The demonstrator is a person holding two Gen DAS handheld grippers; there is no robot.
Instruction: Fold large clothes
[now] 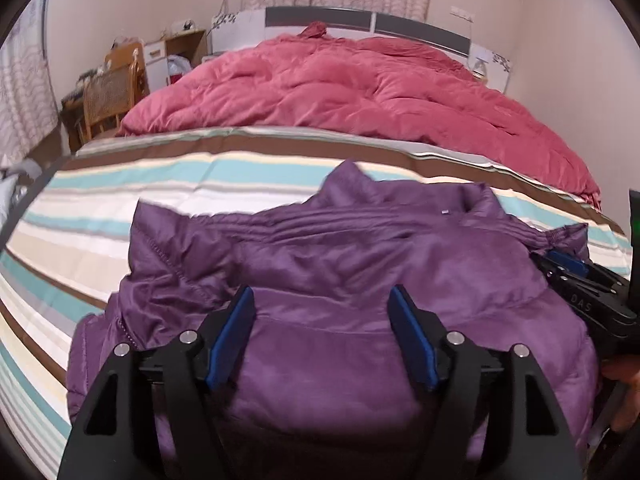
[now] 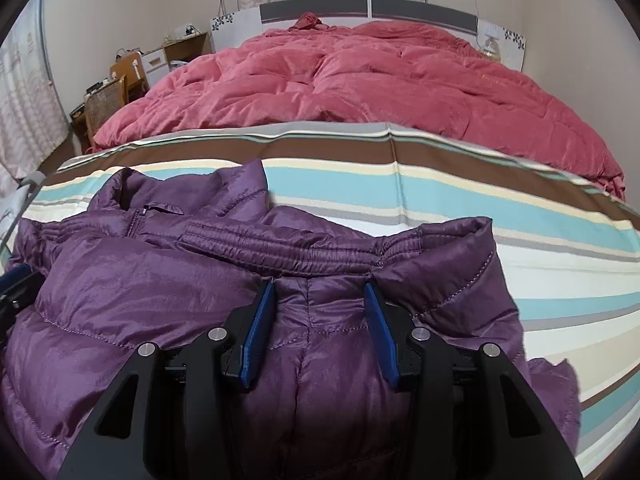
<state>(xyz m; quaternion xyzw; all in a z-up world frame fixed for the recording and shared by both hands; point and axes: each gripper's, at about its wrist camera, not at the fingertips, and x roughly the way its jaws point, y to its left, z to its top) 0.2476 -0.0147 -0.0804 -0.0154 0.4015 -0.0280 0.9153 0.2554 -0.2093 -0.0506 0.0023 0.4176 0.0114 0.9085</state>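
Observation:
A purple puffer jacket (image 1: 340,248) lies folded on the striped bedsheet (image 1: 120,200), its collar pointing toward the far side. My left gripper (image 1: 321,294) hovers over the jacket's middle with its blue pads wide apart, the fabric lying below them and not pinched; it is open. In the right wrist view the jacket (image 2: 160,280) fills the lower left, its elastic hem running across. My right gripper (image 2: 318,288) is shut on a puffy fold just below that hem, the cloth bulging between the pads. That same right gripper (image 1: 560,262) also shows at the jacket's right edge.
A crumpled pink quilt (image 1: 360,88) covers the far half of the bed, up to the headboard (image 1: 360,20). A wooden chair (image 1: 112,100) and a desk (image 1: 176,48) stand to the left of the bed. Bare striped sheet (image 2: 540,260) lies to the right of the jacket.

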